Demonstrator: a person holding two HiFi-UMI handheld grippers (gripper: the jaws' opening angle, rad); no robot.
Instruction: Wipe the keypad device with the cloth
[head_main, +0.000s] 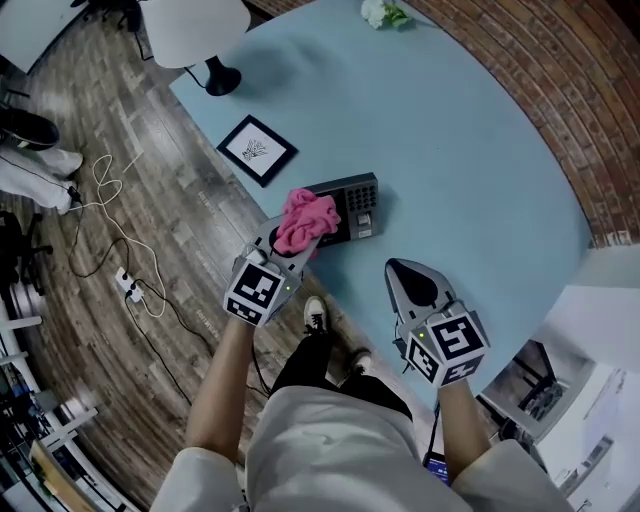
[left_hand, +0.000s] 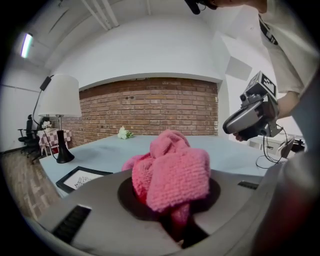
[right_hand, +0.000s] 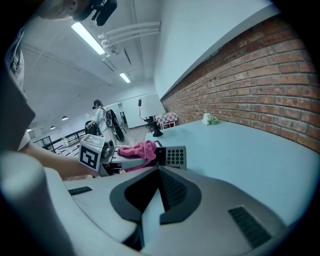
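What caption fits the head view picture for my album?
Left gripper holds a pink cloth at the keypad device; right gripper is shut and empty.

You had the keypad device (head_main: 352, 205) lying near the front edge of the bench (head_main: 470, 150). The cloth (head_main: 305, 222) sat over its left end, between the fingers (left_hand: 100, 225) of your left gripper (head_main: 290, 245). Your right gripper (head_main: 398, 268) hung right of the device, apart from it. A picture frame (head_main: 257, 149) lay behind and left of the device. A lamp (head_main: 195, 30) stood further back on the left, and flowers (head_main: 383, 13) lay at the far edge.
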